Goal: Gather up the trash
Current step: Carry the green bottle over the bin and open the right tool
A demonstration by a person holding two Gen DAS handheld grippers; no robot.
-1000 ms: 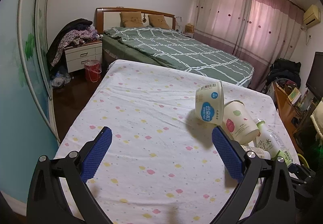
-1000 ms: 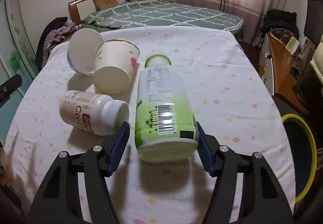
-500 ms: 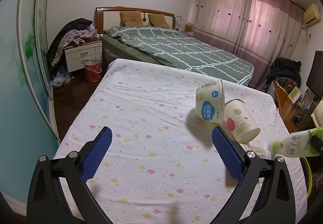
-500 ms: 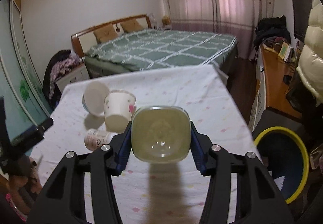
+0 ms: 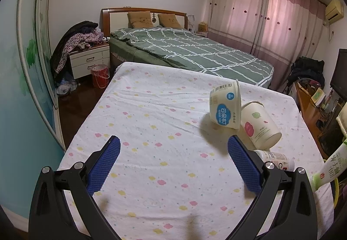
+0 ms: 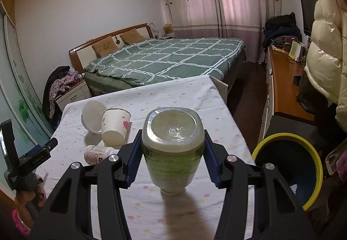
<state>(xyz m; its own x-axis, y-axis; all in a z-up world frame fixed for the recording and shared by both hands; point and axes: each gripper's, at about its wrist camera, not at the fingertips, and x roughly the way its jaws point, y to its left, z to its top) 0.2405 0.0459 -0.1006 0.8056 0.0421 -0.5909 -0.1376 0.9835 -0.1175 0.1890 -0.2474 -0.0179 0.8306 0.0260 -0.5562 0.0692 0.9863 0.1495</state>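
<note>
With our right gripper (image 6: pixel 172 161) pinching the green-and-white plastic bottle (image 6: pixel 173 149) above the cloth, near the yellow-rimmed bin (image 6: pixel 288 169) on the right, and our left gripper (image 5: pixel 173 167) spread empty, two cups and a small bottle remain.

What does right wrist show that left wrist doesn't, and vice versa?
Only right wrist: the yellow-rimmed bin beside the table, the green bottle's base, the right claw shut on it, and the left claw's body at the frame edge.

Only left wrist: the open left claw over bare tablecloth, the red bucket, and the yogurt tub's printed label.

Both: the green bottle, the yogurt tub leaning on the paper cup, the small white bottle, the table and the bed.
</note>
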